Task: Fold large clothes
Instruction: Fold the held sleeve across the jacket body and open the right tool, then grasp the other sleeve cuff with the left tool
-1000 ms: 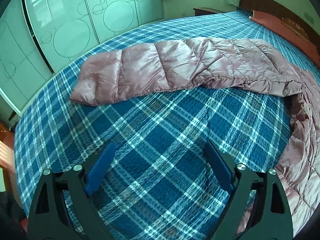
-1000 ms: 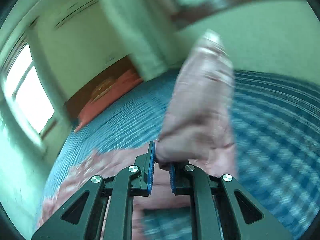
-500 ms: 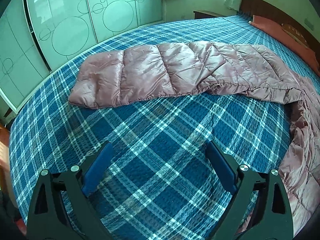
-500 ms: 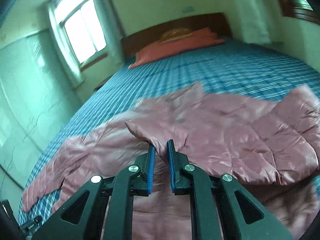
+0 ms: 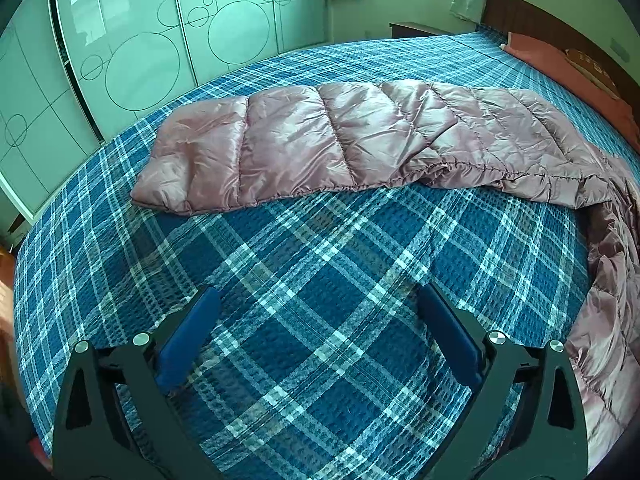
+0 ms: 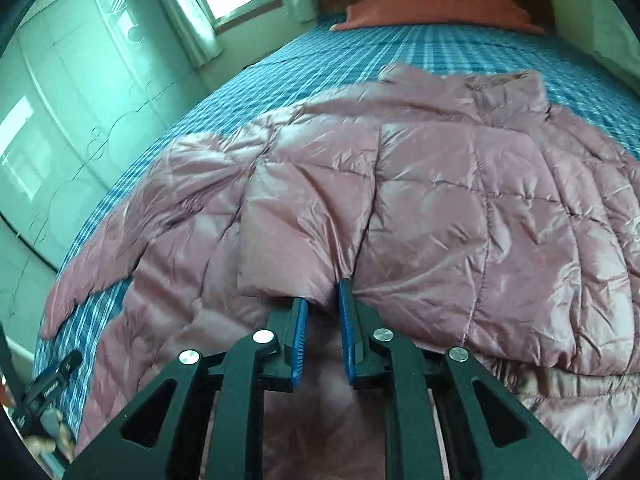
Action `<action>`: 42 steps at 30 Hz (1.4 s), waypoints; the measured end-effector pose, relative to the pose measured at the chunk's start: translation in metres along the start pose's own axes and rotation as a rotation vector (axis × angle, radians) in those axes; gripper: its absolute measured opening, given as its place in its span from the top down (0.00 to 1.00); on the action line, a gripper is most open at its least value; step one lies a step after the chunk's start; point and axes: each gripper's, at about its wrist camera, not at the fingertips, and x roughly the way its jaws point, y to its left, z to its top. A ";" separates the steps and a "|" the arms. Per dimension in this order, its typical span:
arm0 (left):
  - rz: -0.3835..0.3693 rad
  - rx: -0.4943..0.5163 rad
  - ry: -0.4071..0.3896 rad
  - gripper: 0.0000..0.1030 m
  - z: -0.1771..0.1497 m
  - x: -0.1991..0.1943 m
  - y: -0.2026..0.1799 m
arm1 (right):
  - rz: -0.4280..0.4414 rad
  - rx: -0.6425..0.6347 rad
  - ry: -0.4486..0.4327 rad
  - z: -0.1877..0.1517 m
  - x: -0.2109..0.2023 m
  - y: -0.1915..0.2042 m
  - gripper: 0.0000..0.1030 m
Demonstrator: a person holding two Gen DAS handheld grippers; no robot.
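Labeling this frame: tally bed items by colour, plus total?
Pink: 1, quilted jacket
Blue plaid: 1, bedspread
Orange-red: 1, pillow
Total: 3

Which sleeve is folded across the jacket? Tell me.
The sleeve at the right hand-held gripper lies on the jacket; the other sleeve stretches out on the bedspread.

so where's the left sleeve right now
In the left wrist view the sleeve lies flat and stretched out across the plaid bedspread, beyond the open left gripper, its cuff end pointing toward the wardrobe.
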 end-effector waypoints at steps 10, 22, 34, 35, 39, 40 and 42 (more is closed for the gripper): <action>-0.003 -0.004 -0.001 0.02 -0.004 0.004 0.001 | -0.188 0.067 -0.228 0.006 -0.104 -0.070 0.42; 0.003 0.000 -0.004 0.02 -0.003 0.004 -0.001 | -0.537 0.172 -0.138 0.011 -0.089 -0.170 0.41; -0.013 -0.011 0.001 0.02 -0.004 0.006 0.001 | -0.516 0.227 -0.131 0.015 -0.079 -0.171 0.39; 0.000 -0.003 -0.003 0.02 -0.004 0.007 0.001 | -0.521 0.220 -0.131 0.010 -0.079 -0.168 0.39; -0.008 -0.007 0.011 0.02 -0.003 0.009 -0.002 | -0.540 0.183 -0.110 -0.006 -0.060 -0.168 0.35; -0.017 -0.010 0.019 0.02 -0.001 0.009 -0.001 | -0.544 0.181 -0.105 -0.004 -0.060 -0.169 0.35; -0.061 -0.040 0.024 0.02 0.003 0.007 0.003 | -0.547 0.178 -0.101 -0.001 -0.059 -0.168 0.34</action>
